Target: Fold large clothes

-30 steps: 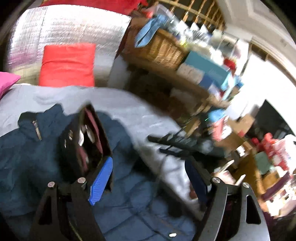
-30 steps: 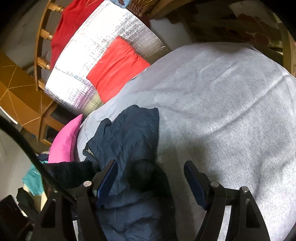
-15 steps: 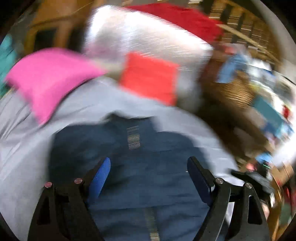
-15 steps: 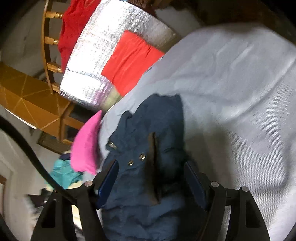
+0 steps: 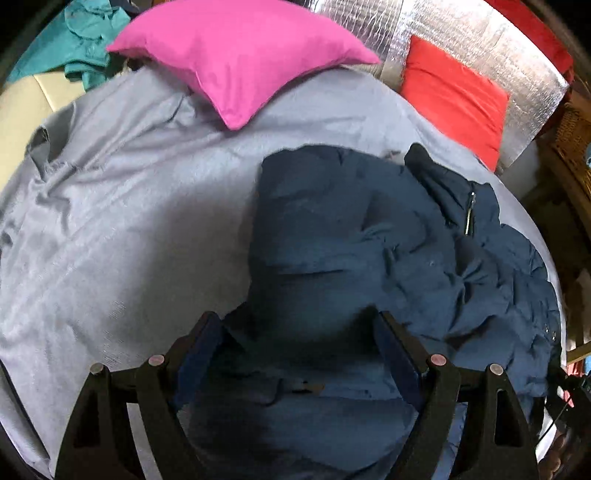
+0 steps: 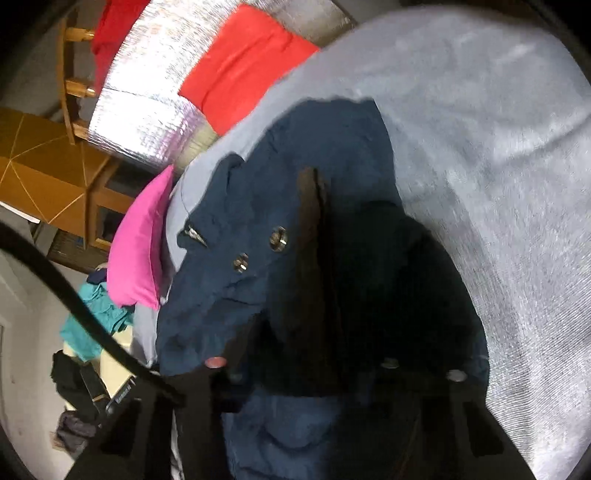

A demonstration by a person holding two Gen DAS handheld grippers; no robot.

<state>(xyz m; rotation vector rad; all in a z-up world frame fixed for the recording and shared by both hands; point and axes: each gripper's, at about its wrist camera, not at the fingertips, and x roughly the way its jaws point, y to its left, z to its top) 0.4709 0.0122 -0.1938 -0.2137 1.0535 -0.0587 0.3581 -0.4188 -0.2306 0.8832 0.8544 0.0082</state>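
Note:
A navy padded jacket lies crumpled on the grey bedsheet, its zip toward the right. My left gripper hangs open just over the jacket's near edge, with fabric lying between its fingers but no pad pressing. In the right wrist view the same jacket shows two metal snaps. My right gripper is buried in a bunched fold of it. Its jaws are closing on that fold, and the dark cloth hides the fingertips.
A pink pillow and a red pillow lean at the head of the bed against a silver foil panel. A teal garment lies beyond the bed's far left. Bare grey sheet spreads to the right of the jacket.
The left gripper swung away from the cluttered shelves and tipped down over the jacket. The right gripper pushed down into the jacket, and its fingers drew together around a fold.

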